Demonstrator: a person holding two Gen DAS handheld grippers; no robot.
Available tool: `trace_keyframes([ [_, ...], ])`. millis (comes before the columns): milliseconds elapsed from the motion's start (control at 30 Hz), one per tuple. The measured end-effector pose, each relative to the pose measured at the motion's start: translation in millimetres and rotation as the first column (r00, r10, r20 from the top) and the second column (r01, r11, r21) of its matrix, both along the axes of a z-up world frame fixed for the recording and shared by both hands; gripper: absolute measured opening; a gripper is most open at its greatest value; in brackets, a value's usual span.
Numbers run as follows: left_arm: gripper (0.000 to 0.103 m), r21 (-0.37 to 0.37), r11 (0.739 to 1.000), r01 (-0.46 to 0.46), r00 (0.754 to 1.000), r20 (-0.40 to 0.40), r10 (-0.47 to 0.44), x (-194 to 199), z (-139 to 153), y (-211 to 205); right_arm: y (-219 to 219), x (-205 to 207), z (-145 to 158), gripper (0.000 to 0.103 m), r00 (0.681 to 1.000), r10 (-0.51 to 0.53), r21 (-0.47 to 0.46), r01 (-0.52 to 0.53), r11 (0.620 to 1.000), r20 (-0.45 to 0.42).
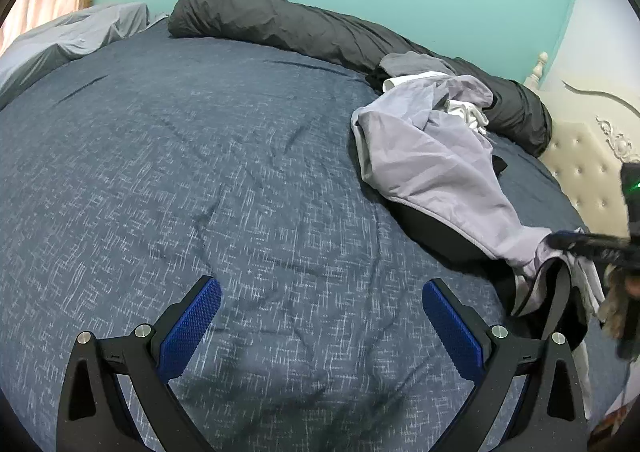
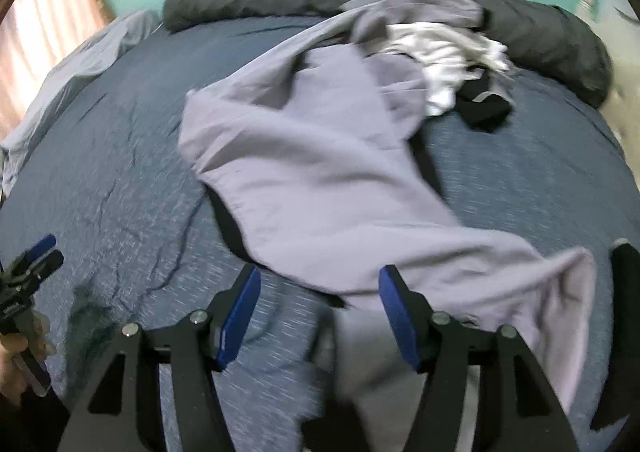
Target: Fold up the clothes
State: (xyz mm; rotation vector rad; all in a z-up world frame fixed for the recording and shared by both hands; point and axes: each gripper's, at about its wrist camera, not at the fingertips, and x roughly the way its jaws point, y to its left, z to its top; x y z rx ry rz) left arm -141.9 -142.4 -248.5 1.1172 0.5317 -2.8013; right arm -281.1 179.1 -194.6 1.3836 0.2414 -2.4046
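Lilac garment point(image 2: 320, 172) lies crumpled, unfolded, across blue bedspread point(image 1: 200, 172), near end under right gripper point(image 2: 320, 316). Both tongs apart: right straddles cloth edge, left gripper point(image 1: 320, 316) hovers empty over bare cover. Judged step: seizing and spreading. Obstacles: white cloth point(image 2: 444, 52), black item point(image 2: 484, 112), dark bolster point(image 1: 280, 20) beyond.

Your right wrist view was motion-blurred, smearing the lavender garment point(image 2: 320, 156). Its near end ran under the right gripper point(image 2: 320, 316) and off frame. In the left view, that gripper showed only as a dark blur.
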Motion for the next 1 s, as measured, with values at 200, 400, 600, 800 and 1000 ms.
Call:
trace_keyframes([
  [200,0.103,0.022,1.000,0.009,1.000,-0.003,-0.009,-6.7,1.4,2.1,-45.6,-6.9,-44.0,0.068,0.996,0.086,0.136,-0.087,0.987,0.010],
  [400,0.103,0.026,0.999,0.025,0.999,0.021,-0.026,-11.8,-5.0,5.6,-45.9,-17.9,-55.4,0.068,0.998,0.066,0.201,-0.061,0.978,-0.021],
  [600,0.103,0.023,0.999,0.038,0.999,0.026,-0.039,-11.1,-8.6,6.3,-42.1,-28.9,-61.6,0.016,0.997,0.041,0.262,-0.022,0.965,-0.067],
  [800,0.103,-0.001,0.999,0.045,0.999,-0.001,-0.045,-0.7,-1.1,9.5,-31.6,-16.1,-14.9,0.010,0.984,0.056,0.241,-0.013,0.970,-0.172],
  [1000,0.103,0.000,0.998,0.064,0.997,-0.031,-0.064,23.0,22.1,30.6,-19.4,22.5,65.8,0.010,0.960,0.085,0.182,-0.036,0.983,-0.267],
])
